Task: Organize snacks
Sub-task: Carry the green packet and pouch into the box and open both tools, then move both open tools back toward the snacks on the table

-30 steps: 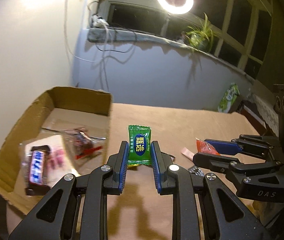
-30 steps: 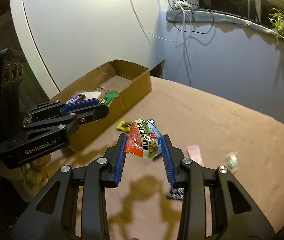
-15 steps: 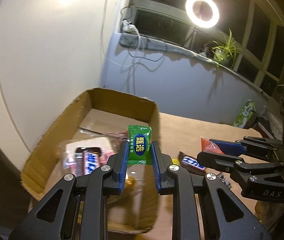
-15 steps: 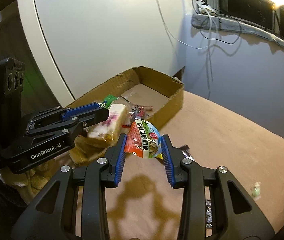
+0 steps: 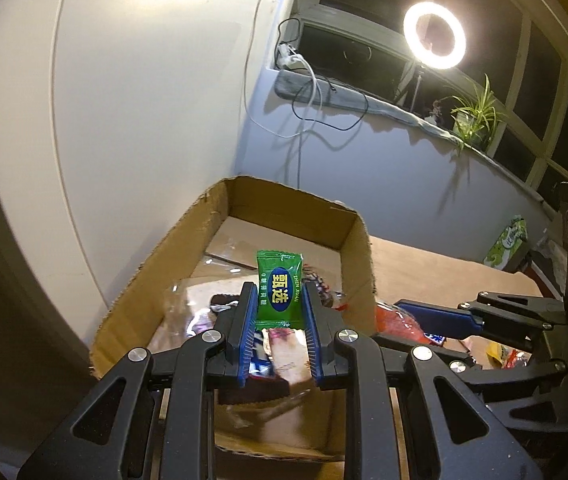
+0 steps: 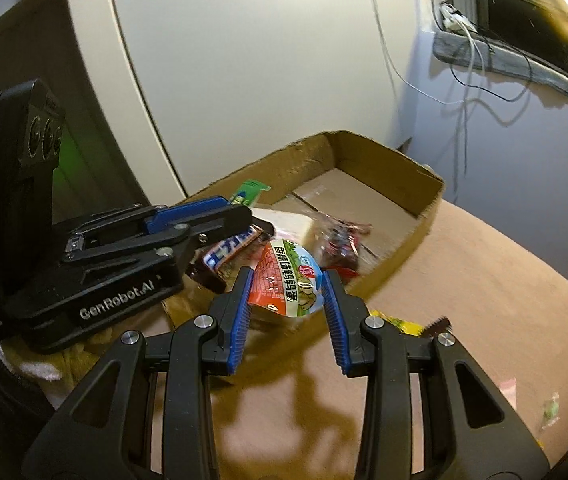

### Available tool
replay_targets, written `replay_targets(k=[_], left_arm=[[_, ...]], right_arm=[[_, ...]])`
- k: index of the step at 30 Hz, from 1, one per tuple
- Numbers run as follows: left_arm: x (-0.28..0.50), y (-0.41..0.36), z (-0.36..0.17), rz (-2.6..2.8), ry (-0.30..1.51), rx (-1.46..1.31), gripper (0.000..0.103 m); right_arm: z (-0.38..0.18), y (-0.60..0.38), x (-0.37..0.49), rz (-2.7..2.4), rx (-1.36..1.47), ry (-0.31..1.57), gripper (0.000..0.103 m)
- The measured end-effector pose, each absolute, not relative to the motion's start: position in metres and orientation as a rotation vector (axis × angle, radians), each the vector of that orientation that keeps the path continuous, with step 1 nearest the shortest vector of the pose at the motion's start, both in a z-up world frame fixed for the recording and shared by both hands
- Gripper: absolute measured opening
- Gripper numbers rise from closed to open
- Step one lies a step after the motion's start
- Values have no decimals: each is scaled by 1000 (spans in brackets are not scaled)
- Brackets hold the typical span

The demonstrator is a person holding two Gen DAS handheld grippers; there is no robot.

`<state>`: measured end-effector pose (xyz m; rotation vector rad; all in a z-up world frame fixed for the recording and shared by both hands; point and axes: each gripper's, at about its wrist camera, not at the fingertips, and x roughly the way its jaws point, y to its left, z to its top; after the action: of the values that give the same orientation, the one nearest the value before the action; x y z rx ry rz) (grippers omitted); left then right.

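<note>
**Both grippers loaded, over the box**

Left gripper is clamped on a green candy packet, held upright above the cardboard box. Right gripper is clamped on an orange-and-white snack pouch, hanging at the box's near wall. The box sits at the table edge nearest the white wall and already holds a candy bar and crinkly clear-wrapped snacks.

Handling, as judged: both packets look light, soft and film-wrapped, so slippery and crushable. The candy packet is pinched across its lower half; the pouch across its middle. Light squeeze should be enough.

Hard to read: the box's contents under the left gripper are blurred and partly covered by the fingers. Loose wrappers on the table, a yellow one and small ones near the right edge, are too small to identify. The pouch's bottom edge is cut off by the gripper.
</note>
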<state>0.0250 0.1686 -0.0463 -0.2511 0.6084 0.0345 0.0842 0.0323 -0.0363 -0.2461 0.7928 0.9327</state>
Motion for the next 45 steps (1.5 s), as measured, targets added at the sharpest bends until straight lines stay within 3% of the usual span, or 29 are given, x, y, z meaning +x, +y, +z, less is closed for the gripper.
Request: replay_targets(k=[11, 14, 18, 21, 45], left_arm=[[27, 180, -50, 66, 622, -265, 21], [26, 179, -49, 72, 621, -265, 22], [26, 181, -49, 89, 616, -268, 42], [25, 184, -48, 90, 611, -281, 42], [26, 148, -32, 24, 583, -242, 42]], right_arm=[[-52, 51, 92, 932, -265, 820, 39], [-55, 52, 94, 931, -268, 827, 45], [-56, 53, 93, 925, -277, 816, 60], [-55, 51, 93, 920, -280, 811, 67], [-38, 7, 87, 815, -303, 800, 68]])
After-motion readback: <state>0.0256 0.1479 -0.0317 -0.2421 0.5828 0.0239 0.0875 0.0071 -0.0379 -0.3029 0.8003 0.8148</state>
